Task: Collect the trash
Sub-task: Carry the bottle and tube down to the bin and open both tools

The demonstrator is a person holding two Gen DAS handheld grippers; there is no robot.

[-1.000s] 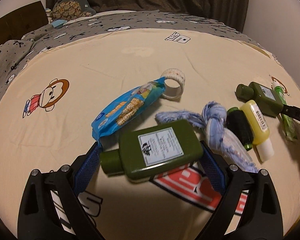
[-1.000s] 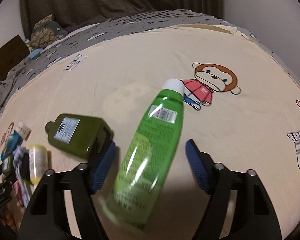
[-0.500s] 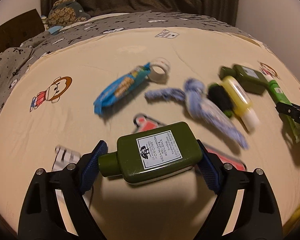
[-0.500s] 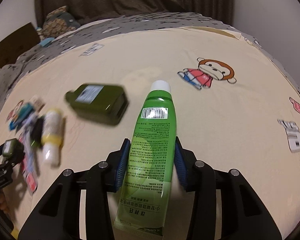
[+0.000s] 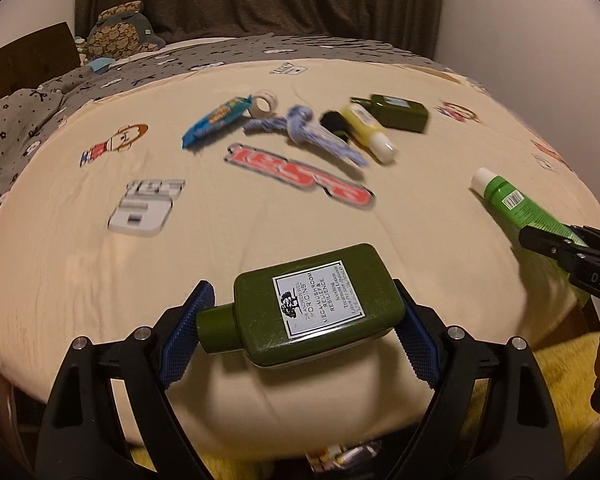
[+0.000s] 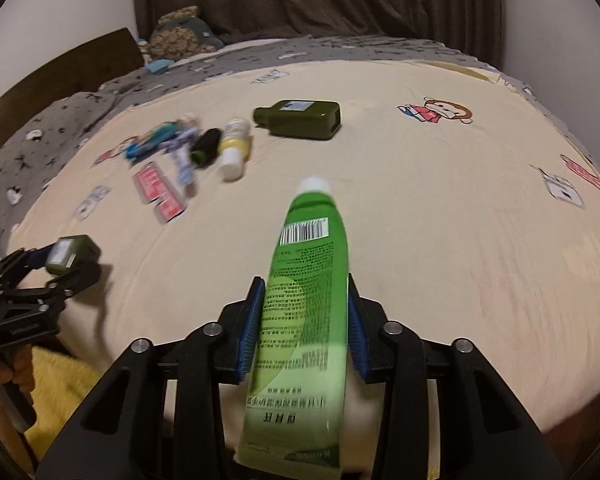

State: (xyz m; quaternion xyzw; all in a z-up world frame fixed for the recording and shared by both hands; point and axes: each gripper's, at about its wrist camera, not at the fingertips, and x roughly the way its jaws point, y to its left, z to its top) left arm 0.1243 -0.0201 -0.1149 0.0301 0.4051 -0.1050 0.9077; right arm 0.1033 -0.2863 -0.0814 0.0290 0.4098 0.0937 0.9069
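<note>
Left wrist view shows the cream bedspread (image 5: pixel 100 264) spread wide beneath me, with my left gripper (image 5: pixel 300 320) clamped on a dark green bottle (image 5: pixel 312 306) held above its near edge. My right gripper (image 6: pixel 304 328) is squeezed tight around a bright green tube (image 6: pixel 304 304), white cap pointing away. Farther off lie a second green bottle (image 6: pixel 304 118), a yellow bottle (image 6: pixel 234 148) and a blue wrapper (image 5: pixel 216 120).

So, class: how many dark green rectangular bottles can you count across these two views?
2. One dark green bottle is clamped in the left gripper; the second dark green bottle lies on the bedspread beside the yellow bottle. None seems hidden.
</note>
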